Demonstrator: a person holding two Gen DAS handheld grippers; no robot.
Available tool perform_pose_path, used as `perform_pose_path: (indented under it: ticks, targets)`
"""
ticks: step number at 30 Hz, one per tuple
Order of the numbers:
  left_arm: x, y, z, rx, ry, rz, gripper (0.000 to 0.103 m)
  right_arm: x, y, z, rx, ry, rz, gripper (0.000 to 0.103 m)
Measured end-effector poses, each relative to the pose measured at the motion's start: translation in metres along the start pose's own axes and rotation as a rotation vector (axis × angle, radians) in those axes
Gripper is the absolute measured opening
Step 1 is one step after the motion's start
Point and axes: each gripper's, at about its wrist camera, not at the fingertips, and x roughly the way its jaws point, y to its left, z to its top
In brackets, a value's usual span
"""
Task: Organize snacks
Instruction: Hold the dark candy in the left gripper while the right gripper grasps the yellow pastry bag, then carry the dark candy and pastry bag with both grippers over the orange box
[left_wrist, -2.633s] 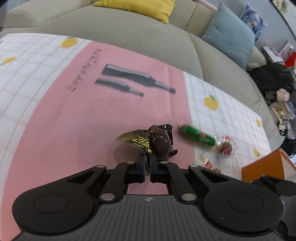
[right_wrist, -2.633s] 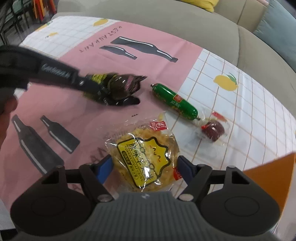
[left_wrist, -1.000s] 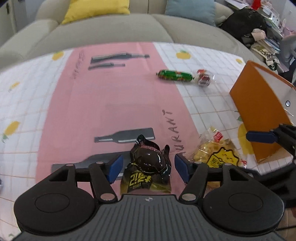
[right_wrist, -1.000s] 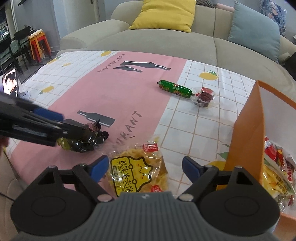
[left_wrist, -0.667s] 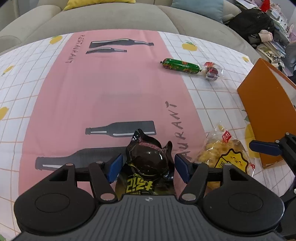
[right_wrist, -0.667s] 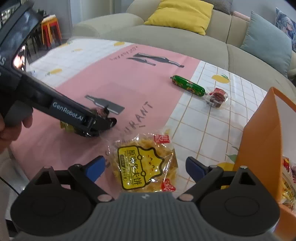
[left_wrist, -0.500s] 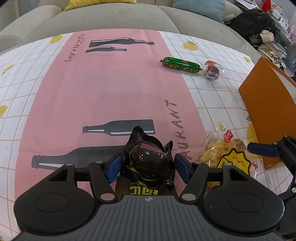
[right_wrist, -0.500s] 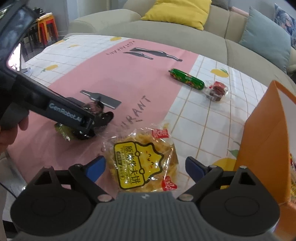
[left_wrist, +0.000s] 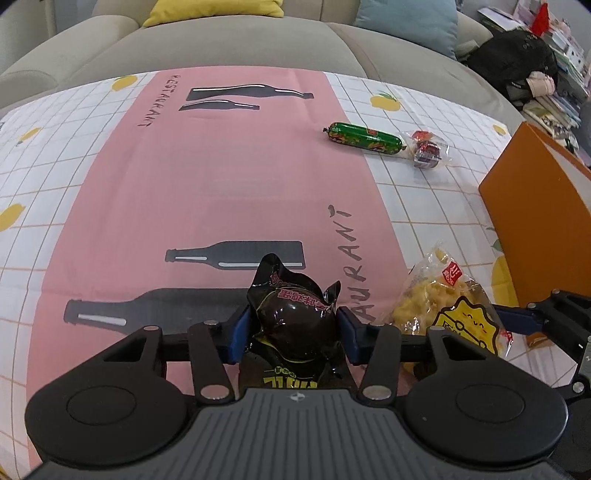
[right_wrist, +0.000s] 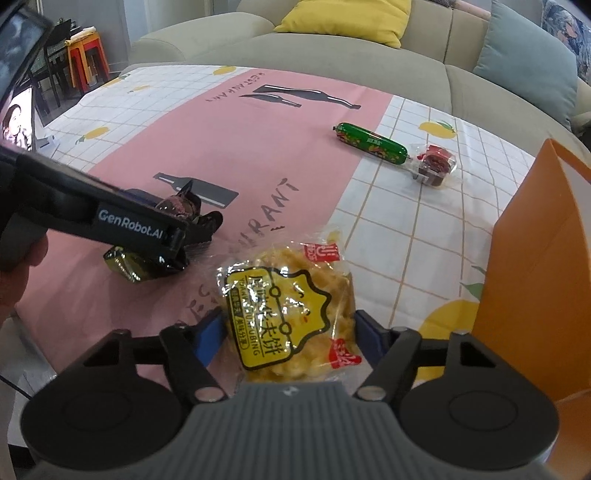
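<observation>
Left gripper (left_wrist: 291, 326) clamps dark packet (left_wrist: 293, 317), both pads pressing its sides. Right gripper (right_wrist: 290, 336) closed on yellow cracker pack (right_wrist: 288, 306), pads touching each edge. Green sausage (right_wrist: 371, 143) and small wrapped snack (right_wrist: 434, 165) lie far ahead of fingers; orange bag (right_wrist: 535, 258) right of them.

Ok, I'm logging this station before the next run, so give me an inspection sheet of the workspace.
Surface: tablecloth, pink band, lemon grid.
Job's things: dark packet; yellow cracker pack; green sausage; small red snack; orange bag.
Clutter: nothing seen.
Grippers: left claw shut on dark packet; right claw shut on yellow cracker pack.
Cables: nothing seen.
Surroundings: sofa, cushions.
</observation>
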Motion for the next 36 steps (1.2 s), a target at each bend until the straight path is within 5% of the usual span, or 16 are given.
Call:
perform_pose_path:
  ticks: [17, 26, 36]
  targets:
    - [-0.079, -0.019, 0.016, -0.141, -0.129, -0.096, 0.055, -0.081, -0.015, 0.025, 0.105, -0.14, 0.013, 0.063]
    - [-0.117, -0.057, 0.035, -0.095, -0.175, -0.147, 0.055, -0.138, -0.046, 0.027, 0.154, -0.197, -0.027, 0.063]
    - [-0.121, -0.143, 0.061, 0.064, -0.186, -0.263, 0.055, -0.189, -0.117, 0.009, 0.196, -0.186, -0.145, 0.063]
